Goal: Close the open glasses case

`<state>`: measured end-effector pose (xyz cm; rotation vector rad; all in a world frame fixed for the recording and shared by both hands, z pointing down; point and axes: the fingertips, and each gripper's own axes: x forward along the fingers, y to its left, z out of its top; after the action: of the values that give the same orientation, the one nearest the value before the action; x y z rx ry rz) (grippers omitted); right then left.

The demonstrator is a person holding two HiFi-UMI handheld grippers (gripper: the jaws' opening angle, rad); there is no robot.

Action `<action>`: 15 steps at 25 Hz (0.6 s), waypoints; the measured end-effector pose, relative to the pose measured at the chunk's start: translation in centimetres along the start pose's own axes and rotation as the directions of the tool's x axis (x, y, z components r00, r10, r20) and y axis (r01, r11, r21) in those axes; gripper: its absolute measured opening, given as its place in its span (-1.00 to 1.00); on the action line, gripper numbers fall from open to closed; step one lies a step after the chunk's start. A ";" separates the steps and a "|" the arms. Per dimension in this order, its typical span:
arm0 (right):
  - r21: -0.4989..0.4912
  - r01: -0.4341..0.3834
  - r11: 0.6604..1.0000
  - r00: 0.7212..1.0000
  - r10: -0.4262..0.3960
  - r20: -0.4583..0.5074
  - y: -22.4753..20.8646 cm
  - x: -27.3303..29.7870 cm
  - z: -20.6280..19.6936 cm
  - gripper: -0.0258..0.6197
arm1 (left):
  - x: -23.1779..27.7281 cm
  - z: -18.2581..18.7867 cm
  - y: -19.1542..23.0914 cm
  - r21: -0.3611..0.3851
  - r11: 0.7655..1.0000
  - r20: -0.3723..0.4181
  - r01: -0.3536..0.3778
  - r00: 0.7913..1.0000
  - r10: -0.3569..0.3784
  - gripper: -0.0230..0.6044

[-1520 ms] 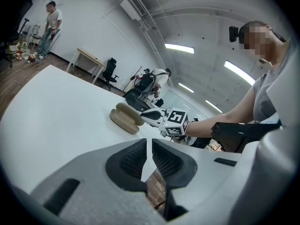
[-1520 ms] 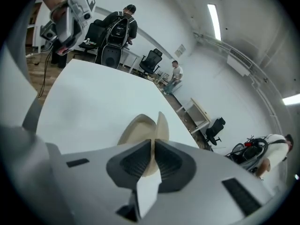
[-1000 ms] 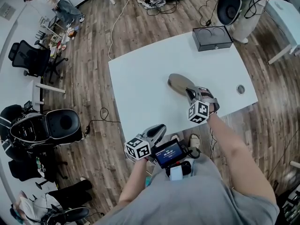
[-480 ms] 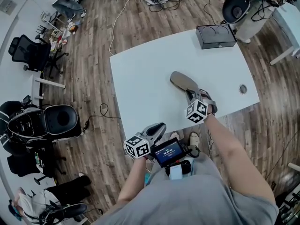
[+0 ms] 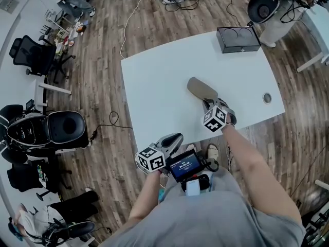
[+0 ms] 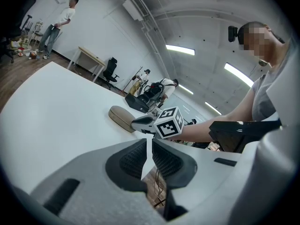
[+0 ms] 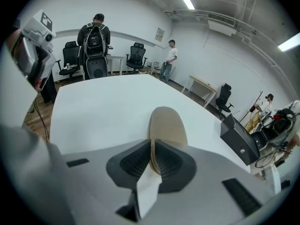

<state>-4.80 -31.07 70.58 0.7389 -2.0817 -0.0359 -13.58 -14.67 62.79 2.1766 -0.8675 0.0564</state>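
A tan oval glasses case (image 5: 200,89) lies on the white table (image 5: 154,81), near its middle. My right gripper (image 5: 209,103) points down at the case's near end. Its jaws are nearly together, and the case's thin tan edge (image 7: 152,146) runs between the pads. The case (image 7: 168,123) stretches away beyond the right gripper (image 7: 153,159). My left gripper (image 5: 175,138) hangs off the table's near edge, shut with nothing in it. In the left gripper view (image 6: 149,156), the case (image 6: 123,117) looks low and flat, with the right gripper (image 6: 140,122) at its end.
A black box (image 5: 237,39) stands at the table's far right corner. A round cable hole (image 5: 267,98) sits near the right edge. Office chairs, cables and several people are around the room, away from the table.
My right gripper has sunk and rolled at the near end of the case, its jaws unchanged. The left gripper has stayed where it was.
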 end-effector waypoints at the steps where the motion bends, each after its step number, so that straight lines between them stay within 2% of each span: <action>1: 0.000 -0.002 1.000 1.000 0.002 -0.001 0.1 0.0 0.0 -0.78 | -0.1 0.0 0.0 0.000 1.000 0.000 0.000 1.000 0.000 -0.86; 15: 0.014 -0.012 1.000 1.000 0.012 -0.007 0.8 -0.5 0.2 -0.78 | -0.5 0.2 -0.3 0.010 1.000 -0.004 0.002 1.000 -0.002 -0.86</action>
<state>-5.16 -30.23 70.31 0.7345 -2.0817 -0.0120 -13.83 -14.42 62.28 2.1860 -0.8643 0.0633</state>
